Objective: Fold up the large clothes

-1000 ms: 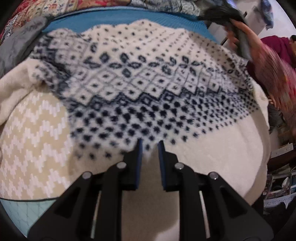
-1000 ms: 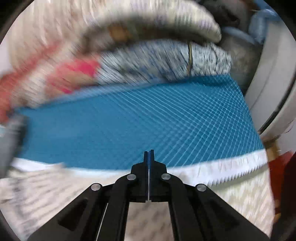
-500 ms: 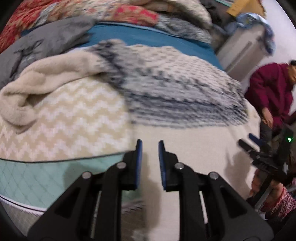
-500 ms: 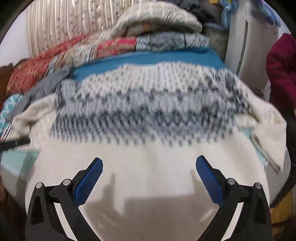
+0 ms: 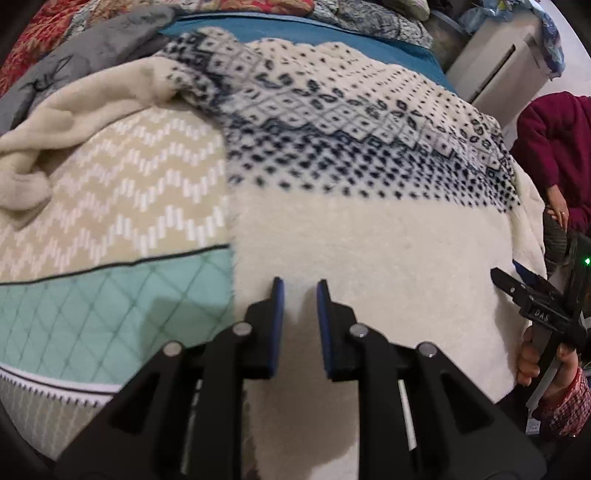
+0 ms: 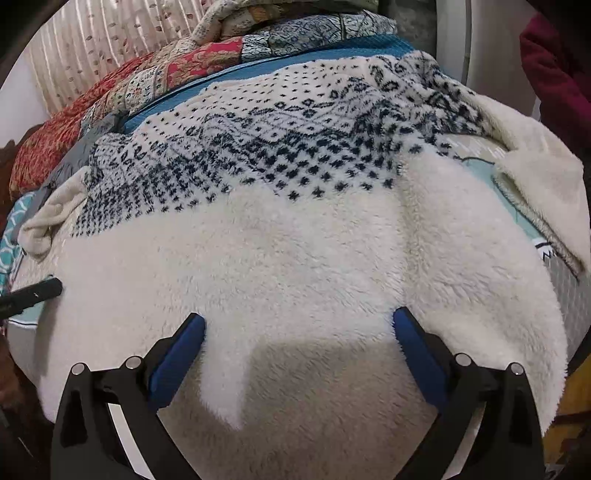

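left gripper [image 5: 298,291]: black frame, blue pads, jaws a narrow gap apart, nothing between them, over fleece's plain hem part
right gripper [image 6: 297,326]: jaws spread wide, empty, over fleece nr its lower edge; also seen at right edge of left view, held in a hand [image 5: 532,354]
fleece [image 6: 295,258]: 1 big fluffy cream garment, laid flat across bed; navy diamond/dot pattern on far half; 2 plain cream sleeves, 1 flopped each side
bedspread [image 5: 110,184]: beige zigzag weave, then teal quilted diamond band, under fleece
blue sheet [image 5: 295,33]: beyond fleece
grey cloth [image 5: 92,55]: far left, crumpled
quilt [image 6: 147,81]: red/blue patchwork, piled at far end
person [image 5: 554,147]: maroon top, far right
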Available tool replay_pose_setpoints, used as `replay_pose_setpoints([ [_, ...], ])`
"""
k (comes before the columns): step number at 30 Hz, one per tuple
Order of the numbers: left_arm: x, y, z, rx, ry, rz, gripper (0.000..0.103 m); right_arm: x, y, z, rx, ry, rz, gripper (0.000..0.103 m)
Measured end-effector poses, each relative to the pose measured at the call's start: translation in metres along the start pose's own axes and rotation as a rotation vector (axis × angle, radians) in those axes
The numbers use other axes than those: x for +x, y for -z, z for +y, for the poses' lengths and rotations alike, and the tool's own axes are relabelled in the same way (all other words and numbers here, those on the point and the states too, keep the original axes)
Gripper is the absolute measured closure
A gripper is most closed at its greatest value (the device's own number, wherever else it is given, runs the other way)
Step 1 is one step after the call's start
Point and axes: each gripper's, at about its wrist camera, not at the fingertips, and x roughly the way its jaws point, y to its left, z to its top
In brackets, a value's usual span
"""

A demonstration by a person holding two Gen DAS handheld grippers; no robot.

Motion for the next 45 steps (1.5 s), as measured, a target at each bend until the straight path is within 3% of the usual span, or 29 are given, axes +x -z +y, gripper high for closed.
replay_pose_setpoints([
  [20,-0.013,0.008,0.027,-0.067,0.000,-0.019,0.086,0.000,0.004,0.004,-0.029,0.038,-0.016,0.003],
  [27,-0.006,0.019,0.065,-0.153,-0.050,0.006,0.086,0.000,0.004,0.007,-0.029,0.056,-0.015,0.003],
  [33,-0.018,0.022,0.068,-0.162,-0.053,-0.042,0.086,-0.018,-0.001,0.005,-0.010,0.024,-0.022,0.004],
  [35,-0.030,0.025,0.070,-0.165,-0.058,-0.073,0.086,-0.039,-0.004,0.012,-0.006,-0.020,-0.071,0.004],
  [37,-0.039,0.029,0.075,-0.166,-0.083,-0.096,0.086,-0.051,-0.012,0.028,-0.046,-0.058,-0.091,0.006],
  [39,-0.047,0.037,0.090,-0.188,-0.109,-0.112,0.086,-0.056,-0.024,0.065,-0.165,-0.091,-0.115,0.008],
  [43,-0.058,0.061,0.128,-0.275,-0.157,-0.138,0.086,-0.043,-0.050,0.158,-0.424,-0.178,-0.082,0.034],
  [45,-0.067,0.074,0.148,-0.325,-0.154,-0.160,0.086,-0.033,-0.067,0.221,-0.586,-0.220,-0.074,0.043],
])
